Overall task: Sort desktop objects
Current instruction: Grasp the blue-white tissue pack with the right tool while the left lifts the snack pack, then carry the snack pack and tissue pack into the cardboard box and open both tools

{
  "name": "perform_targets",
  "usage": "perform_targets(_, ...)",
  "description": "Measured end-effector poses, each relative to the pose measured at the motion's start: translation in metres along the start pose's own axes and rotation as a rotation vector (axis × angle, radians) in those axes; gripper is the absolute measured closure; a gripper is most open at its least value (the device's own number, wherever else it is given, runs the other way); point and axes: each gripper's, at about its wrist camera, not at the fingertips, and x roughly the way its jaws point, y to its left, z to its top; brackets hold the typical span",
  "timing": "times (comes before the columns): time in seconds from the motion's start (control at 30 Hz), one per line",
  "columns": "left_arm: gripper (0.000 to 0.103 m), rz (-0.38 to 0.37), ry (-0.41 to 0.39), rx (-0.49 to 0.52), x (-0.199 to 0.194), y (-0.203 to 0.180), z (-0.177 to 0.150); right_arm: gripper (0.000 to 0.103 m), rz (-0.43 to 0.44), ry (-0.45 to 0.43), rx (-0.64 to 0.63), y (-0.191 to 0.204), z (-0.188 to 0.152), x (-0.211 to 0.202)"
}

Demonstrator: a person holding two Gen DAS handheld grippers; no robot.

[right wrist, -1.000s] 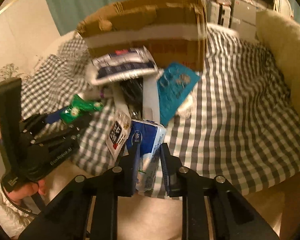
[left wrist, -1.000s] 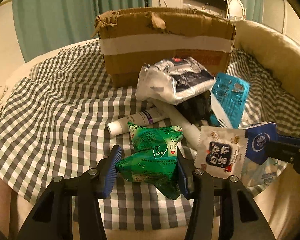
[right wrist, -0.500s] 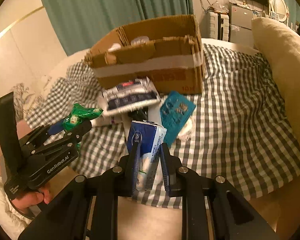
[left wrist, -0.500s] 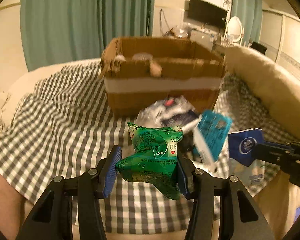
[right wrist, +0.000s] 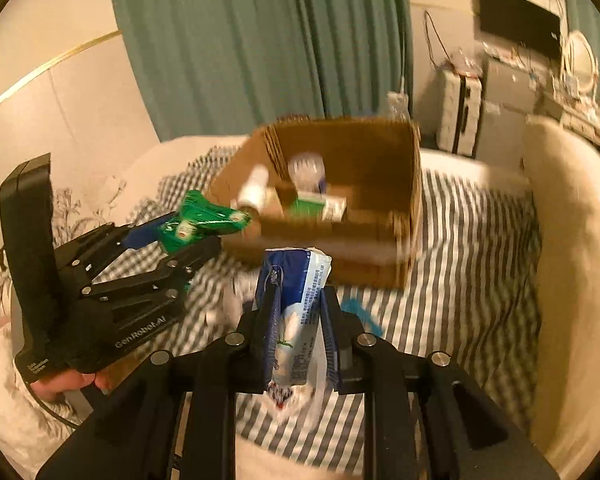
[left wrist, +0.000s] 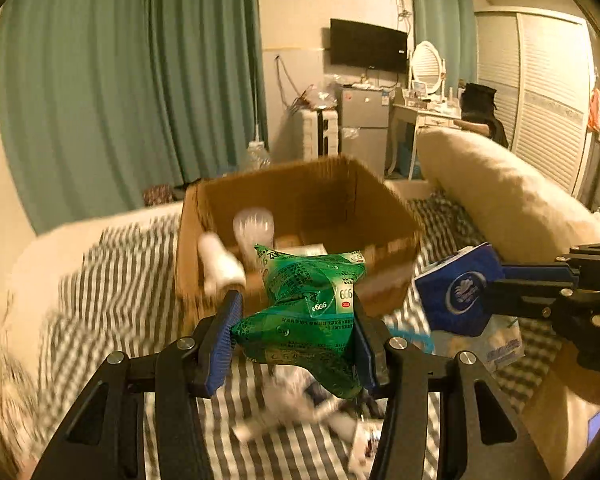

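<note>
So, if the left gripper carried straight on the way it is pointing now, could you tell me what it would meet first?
Probably the cardboard box. The left gripper, shut on the green packet, points at the box's near wall or open top; nothing shows in between. Blur and unclear depth leave open whether it would clear the rim.

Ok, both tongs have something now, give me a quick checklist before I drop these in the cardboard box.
1. Left tongs clamped on the green packet: ok, pads press both sides.
2. Right tongs clamped on the blue and white tissue pack: ok.
3. Both loads lifted off the checked cloth: ok.
4. Cardboard box open on top: ok, a white bottle and other items already lie inside.
5. Free room in the box: ok, its right half looks bare.
6. Loose items left below on the cloth: cannot tell, too blurred.
</note>
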Motion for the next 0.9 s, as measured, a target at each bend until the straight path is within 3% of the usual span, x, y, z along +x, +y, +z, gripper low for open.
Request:
perform_targets(0.13,0.051,-0.043,0.017,-0.044,0.02,0.011,0.034,0.083,-0.009,-0.024,-0.044,-0.001,0.039,0.007)
perform_targets(0.37,0.051,-0.018,0.043,-0.039,0.072,0.028,0.072,0.085,-0.052,-0.034,-0.076,-0.015,0.095,0.05)
perform_targets(0.53,0.051,0.023,0.092,-0.037,0.12,0.037,0.074,0.085,-0.077,-0.019,-0.062,-0.036,0.115,0.093)
perform_targets(0.67,0.05,-0.005,0.169,-0.097,0.154,0.047,0.065,0.085,-0.046,-0.001,0.015,-0.064,0.116,0.125)
perform_targets(0.7,0.045,-0.001,0.193,-0.109,0.159,0.049,0.061,0.083,-0.036,-0.006,0.03,-0.067,0.115,0.127)
perform_targets(0.73,0.04,0.017,0.205,-0.107,0.162,0.05,0.06,0.075,-0.03,-0.016,0.046,-0.072,0.113,0.128)
perform_targets(0.8,0.019,0.072,0.204,-0.09,0.162,0.048,0.057,0.058,-0.033,-0.018,0.059,-0.074,0.108,0.131)
perform_targets(0.83,0.015,0.091,0.193,-0.083,0.159,0.047,0.056,0.052,-0.04,-0.021,0.07,-0.075,0.105,0.13)
perform_targets(0.9,0.01,0.123,0.163,-0.077,0.148,0.043,0.054,0.051,-0.036,-0.025,0.087,-0.077,0.1,0.125)
